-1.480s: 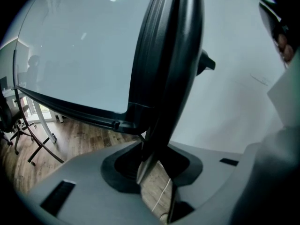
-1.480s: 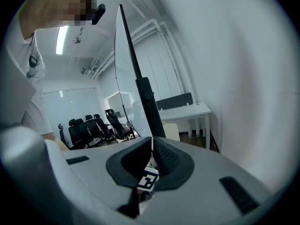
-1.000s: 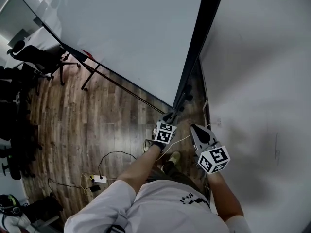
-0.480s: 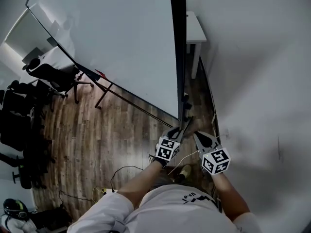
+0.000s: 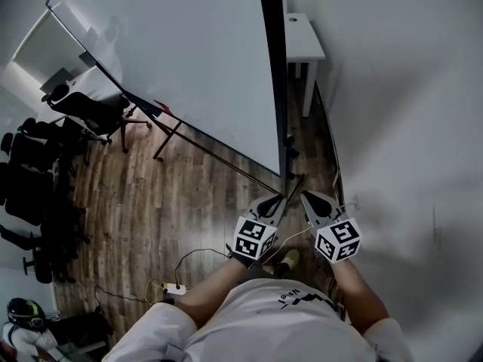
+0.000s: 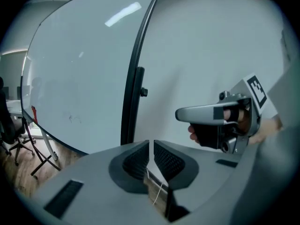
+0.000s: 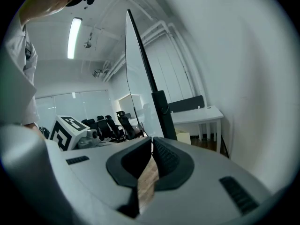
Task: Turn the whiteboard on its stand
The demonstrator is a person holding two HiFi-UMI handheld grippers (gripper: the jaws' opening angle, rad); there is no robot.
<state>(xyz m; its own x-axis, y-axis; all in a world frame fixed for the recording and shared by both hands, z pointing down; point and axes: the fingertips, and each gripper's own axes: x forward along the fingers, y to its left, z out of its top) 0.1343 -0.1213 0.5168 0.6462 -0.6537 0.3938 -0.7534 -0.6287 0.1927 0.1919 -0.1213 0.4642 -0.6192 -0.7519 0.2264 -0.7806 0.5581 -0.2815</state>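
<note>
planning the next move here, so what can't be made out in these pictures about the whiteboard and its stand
- Whiteboard top edge: cut off by the head view's upper border.
- Stand foot by the wall: head view, its near end disappears at the left tongs.
- Knob on the frame: left gripper view, too small to tell whether it is locked.
- Faint marks on the board: left gripper view, too small to read.

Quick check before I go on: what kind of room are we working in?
Most likely an office or meeting room: there is a large free-standing whiteboard, several black office chairs grouped at the left, and a small white desk beyond the board.
</note>
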